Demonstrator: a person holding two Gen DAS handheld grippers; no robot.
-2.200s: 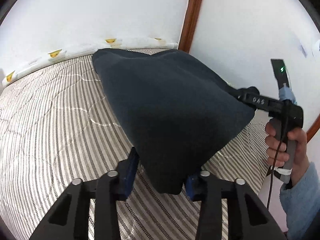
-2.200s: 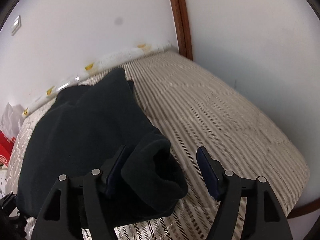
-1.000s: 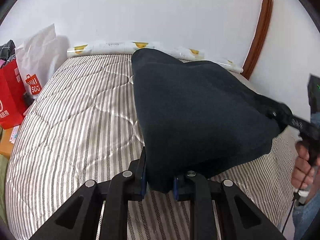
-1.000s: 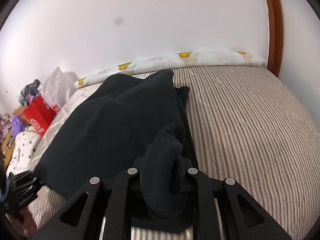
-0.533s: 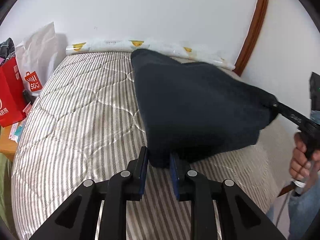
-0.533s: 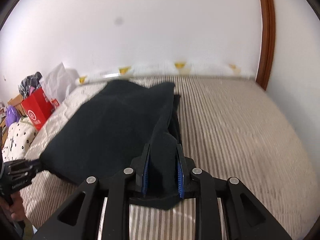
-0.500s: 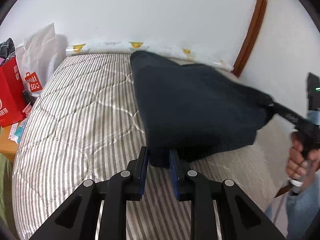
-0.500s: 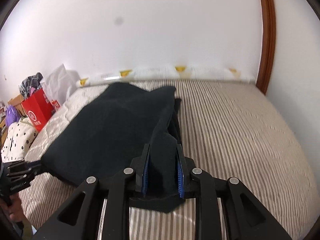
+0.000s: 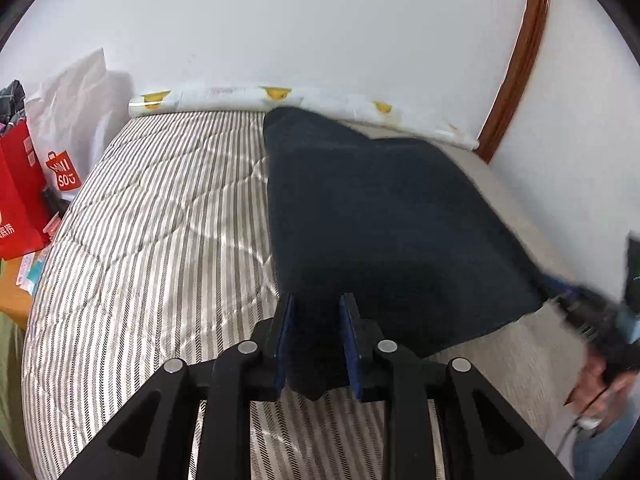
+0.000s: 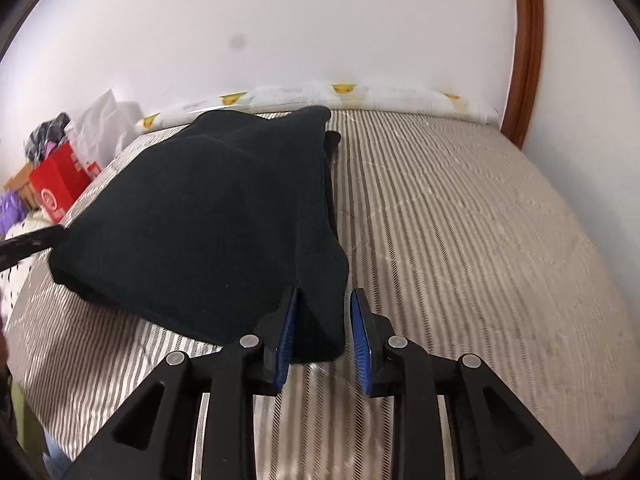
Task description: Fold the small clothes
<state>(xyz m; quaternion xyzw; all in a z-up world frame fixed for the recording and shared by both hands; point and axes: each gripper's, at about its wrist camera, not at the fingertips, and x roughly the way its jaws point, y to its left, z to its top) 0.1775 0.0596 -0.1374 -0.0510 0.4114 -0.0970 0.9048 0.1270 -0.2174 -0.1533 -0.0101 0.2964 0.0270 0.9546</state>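
- a red paper shopping bag (image 9: 18, 196) stands off the left edge of the bed; a white bag-shaped logo on it reads "mini so", and white characters lower on it are cut off and unreadable.
- a white crinkled paper bag (image 9: 78, 96) leans on the wall behind the red one; no writing shows on it.
- a white rolled sheet with yellow duck prints (image 9: 320, 100) runs along the far edge of the mattress against the white wall (image 9: 320, 20); no text can be read on it.
- the dark navy fleece garment (image 9: 380, 220) lies on the grey-and-cream striped quilted mattress (image 9: 152, 220), reaching from the far edge towards the near edge. its surface is plain, matt and soft, with a smooth top panel and a folded layer along one side.
- in the right wrist view the same garment (image 10: 208, 220) shows a thick doubled edge on its right side, and a seam line crosses the upper panel.
- the left gripper (image 9: 318, 340) has a near corner of the garment between its blue pads; its jaws are opening, and the cloth fills the gap and touches both pads.
- the right gripper (image 10: 324, 332) has the other near corner between its blue pads; its jaws are opening, the left pad touches the cloth and a slim gap shows at the right pad.
- a blurred hand (image 9: 604, 380) holds the right gripper's handle at the right edge of the left wrist view.
- a brown wooden door frame (image 10: 528, 52) rises at the far right corner of the mattress.
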